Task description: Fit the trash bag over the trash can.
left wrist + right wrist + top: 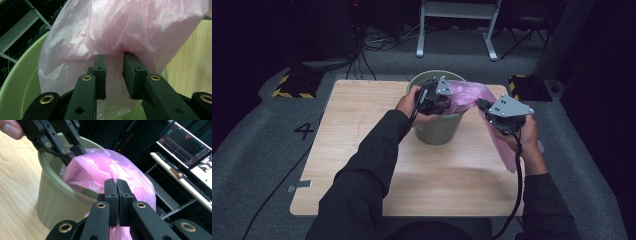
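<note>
A green bin (438, 127) stands on a wooden bench (357, 150), a pink plastic bag (469, 95) draped over its rim and hanging down the right side. The left tongs (113, 65) are partly open at the bin's mouth — bag film lies between the jaws. The right tongs (116, 185) are pinched closed on the bag, beside the bin.

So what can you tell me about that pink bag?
The pink plastic bag is thin, translucent and crinkled. It drapes over the rim of the green bin, part inside, part hanging down the outside toward the table. The right gripper is shut on a fold; the left gripper has film between its parted jaws.
</note>
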`<state>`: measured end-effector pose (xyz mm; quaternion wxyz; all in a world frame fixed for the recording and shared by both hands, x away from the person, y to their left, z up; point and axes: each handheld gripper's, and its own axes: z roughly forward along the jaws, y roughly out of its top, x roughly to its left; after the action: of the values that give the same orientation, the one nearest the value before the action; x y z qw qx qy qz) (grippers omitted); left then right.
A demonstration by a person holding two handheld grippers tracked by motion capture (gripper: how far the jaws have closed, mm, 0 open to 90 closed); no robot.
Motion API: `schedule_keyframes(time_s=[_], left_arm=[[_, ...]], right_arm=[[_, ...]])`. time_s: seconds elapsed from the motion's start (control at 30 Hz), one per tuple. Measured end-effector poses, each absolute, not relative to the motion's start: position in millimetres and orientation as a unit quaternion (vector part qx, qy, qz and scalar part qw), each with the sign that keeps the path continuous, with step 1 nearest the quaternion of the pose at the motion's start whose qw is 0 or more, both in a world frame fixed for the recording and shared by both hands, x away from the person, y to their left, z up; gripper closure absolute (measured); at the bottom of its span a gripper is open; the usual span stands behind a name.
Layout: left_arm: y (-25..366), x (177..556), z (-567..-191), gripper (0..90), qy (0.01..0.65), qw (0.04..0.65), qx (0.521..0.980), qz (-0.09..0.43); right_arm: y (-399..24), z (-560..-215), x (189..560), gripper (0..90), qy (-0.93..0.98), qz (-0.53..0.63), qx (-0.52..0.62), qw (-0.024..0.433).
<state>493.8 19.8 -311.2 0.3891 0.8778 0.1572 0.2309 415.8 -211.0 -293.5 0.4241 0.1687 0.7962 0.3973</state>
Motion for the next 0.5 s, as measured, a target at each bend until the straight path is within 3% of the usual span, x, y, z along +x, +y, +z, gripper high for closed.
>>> schedule_keyframes(time_s=[0.17, 0.3, 0.33, 0.43, 0.5], left_arm=[[26, 491, -310, 67.4, 0.159, 0.394, 0.875, 0.233], [34, 487, -308, 52.6, 0.169, 0.403, 0.868, 0.237], [42, 485, -306, 45.4, 0.180, 0.419, 0.858, 0.238], [48, 483, -303, 37.3, 0.194, 0.425, 0.848, 0.250], [51, 481, -302, 38.3, 0.196, 0.426, 0.846, 0.255]], right_arm=[[-204, -293, 421, 88.5, 0.806, 0.387, 0.165, 0.416], [-204, -294, 425, 88.7, 0.808, 0.382, 0.175, 0.413], [-206, -295, 426, 88.7, 0.807, 0.384, 0.178, 0.412], [-214, -295, 426, 89.0, 0.800, 0.387, 0.196, 0.415], [-219, -295, 426, 89.1, 0.797, 0.383, 0.201, 0.422]])
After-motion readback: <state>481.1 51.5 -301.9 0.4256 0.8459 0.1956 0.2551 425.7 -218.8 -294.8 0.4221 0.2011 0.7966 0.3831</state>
